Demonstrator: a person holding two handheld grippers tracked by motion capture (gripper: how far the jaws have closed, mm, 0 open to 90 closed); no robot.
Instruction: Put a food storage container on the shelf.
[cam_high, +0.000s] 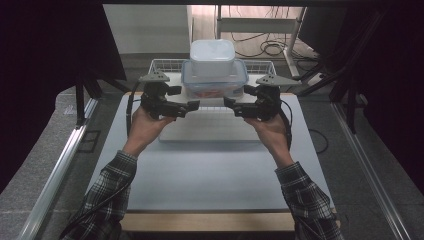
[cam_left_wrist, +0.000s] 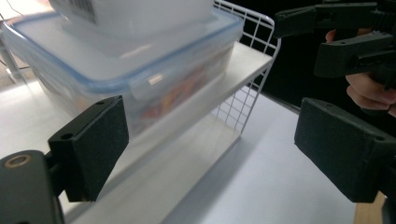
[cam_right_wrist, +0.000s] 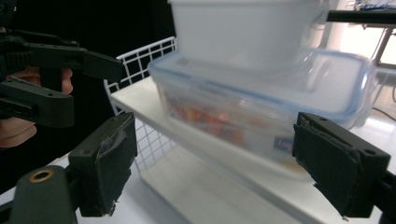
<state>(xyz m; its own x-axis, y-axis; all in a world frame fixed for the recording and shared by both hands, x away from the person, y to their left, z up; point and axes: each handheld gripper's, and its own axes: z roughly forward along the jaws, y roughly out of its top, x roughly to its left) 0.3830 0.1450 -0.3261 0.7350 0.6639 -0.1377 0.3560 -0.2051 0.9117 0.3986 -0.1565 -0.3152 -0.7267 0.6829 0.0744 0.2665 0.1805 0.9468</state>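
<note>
Your left gripper (cam_high: 194, 105) and right gripper (cam_high: 229, 104) pointed at each other just in front of the shelf (cam_high: 165, 65), each with its jaws apart and nothing between them. The blue-rimmed box (cam_high: 214, 80) sat on the shelf's top board, just behind both grippers, with the white tub (cam_high: 212, 57) stacked on its lid.
</note>
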